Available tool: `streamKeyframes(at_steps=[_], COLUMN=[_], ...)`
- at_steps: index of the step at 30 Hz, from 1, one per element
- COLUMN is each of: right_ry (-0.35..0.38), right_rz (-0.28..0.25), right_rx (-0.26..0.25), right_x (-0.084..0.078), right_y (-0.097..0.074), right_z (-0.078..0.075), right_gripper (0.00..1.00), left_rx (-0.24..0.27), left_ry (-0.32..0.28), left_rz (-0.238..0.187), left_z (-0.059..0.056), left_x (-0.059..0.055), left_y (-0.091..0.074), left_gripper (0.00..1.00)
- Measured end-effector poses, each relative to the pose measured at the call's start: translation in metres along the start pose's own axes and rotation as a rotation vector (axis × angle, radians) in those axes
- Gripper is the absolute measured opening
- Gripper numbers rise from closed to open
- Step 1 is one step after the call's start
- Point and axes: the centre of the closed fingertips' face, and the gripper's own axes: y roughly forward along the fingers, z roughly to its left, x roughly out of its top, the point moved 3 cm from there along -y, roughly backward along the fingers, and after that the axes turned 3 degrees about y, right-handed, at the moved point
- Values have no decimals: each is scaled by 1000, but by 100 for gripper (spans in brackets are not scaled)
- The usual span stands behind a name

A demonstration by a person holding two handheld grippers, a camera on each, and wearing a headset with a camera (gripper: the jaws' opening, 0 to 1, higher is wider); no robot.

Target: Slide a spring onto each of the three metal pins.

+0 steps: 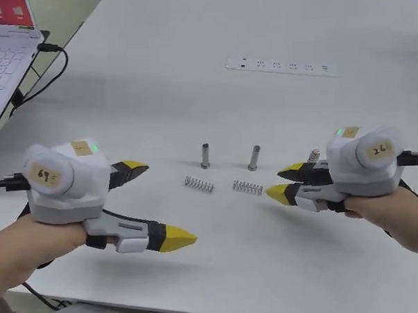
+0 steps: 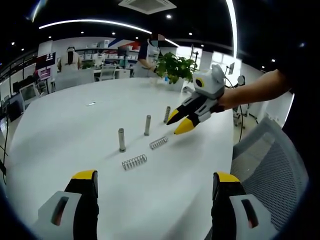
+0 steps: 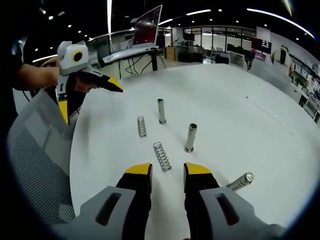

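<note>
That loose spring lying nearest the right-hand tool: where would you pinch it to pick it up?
Pinch the spring around its middle, across the coils, coming down from above with the right tool. It lies flat on the table, its length running roughly along the tool's jaws, so closing on its sides should hold it level and leave an end free for a pin.
</note>
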Motion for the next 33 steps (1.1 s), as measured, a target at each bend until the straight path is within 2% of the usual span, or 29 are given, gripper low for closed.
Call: streamKeyframes(at_steps=[7, 15, 33], right_ry=[-49, -78, -97], right_rz=[21, 31, 99], right_rx=[24, 42, 48], right_x=[5, 9, -4], right_y=[13, 18, 32], right_z=[6, 10, 7], right_gripper=[22, 21, 18], left_rx=[3, 5, -3], left_ry=[-2, -6, -12], left_rz=[3, 10, 17], left_z=[1, 1, -1], left_x=[-1, -4, -7], left_y=[-3, -4, -3], left_gripper=[92, 92, 91])
